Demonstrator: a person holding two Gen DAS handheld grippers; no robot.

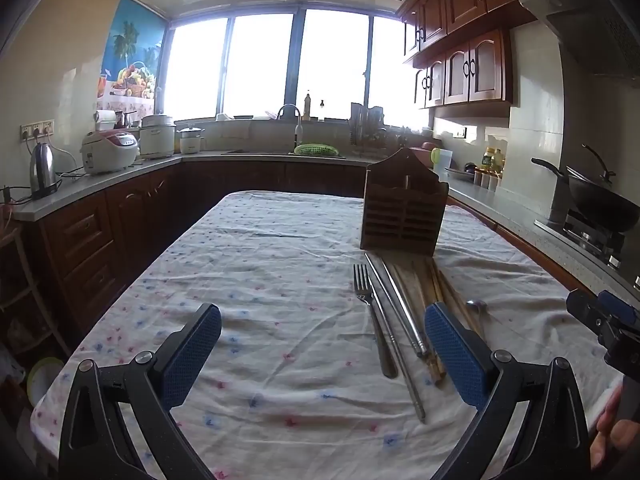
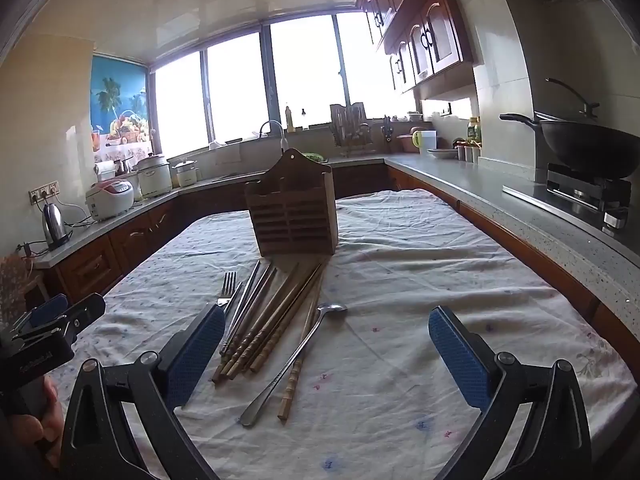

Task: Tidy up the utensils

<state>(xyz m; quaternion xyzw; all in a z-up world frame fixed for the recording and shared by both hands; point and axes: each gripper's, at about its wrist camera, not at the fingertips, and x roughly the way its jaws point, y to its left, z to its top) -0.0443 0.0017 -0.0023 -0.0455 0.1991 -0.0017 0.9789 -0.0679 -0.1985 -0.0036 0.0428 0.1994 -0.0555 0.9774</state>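
Observation:
A brown wooden utensil holder [image 1: 404, 204] [image 2: 294, 210] stands upright on the cloth-covered table [image 1: 260, 280] [image 2: 420, 260]. In front of it lie a metal fork [image 1: 370, 312] [image 2: 227, 286], steel chopsticks [image 1: 400, 312] [image 2: 244, 304], several wooden chopsticks [image 2: 272, 328] [image 1: 434, 284] and a metal spoon [image 2: 296, 356] [image 1: 476, 306]. My left gripper [image 1: 322, 346] hangs open over the cloth, left of the utensils, nothing between its blue pads. My right gripper [image 2: 326, 350] is open too, with the spoon and chopstick ends lying below its gap. Each gripper shows at the edge of the other view.
Kitchen counters run around the table on three sides. A wok [image 2: 588, 148] sits on a stove at the right. A kettle [image 1: 42, 170], rice cookers [image 1: 110, 150] and a sink [image 1: 288, 120] line the left and far counters. A hand [image 1: 610, 432] grips the right tool.

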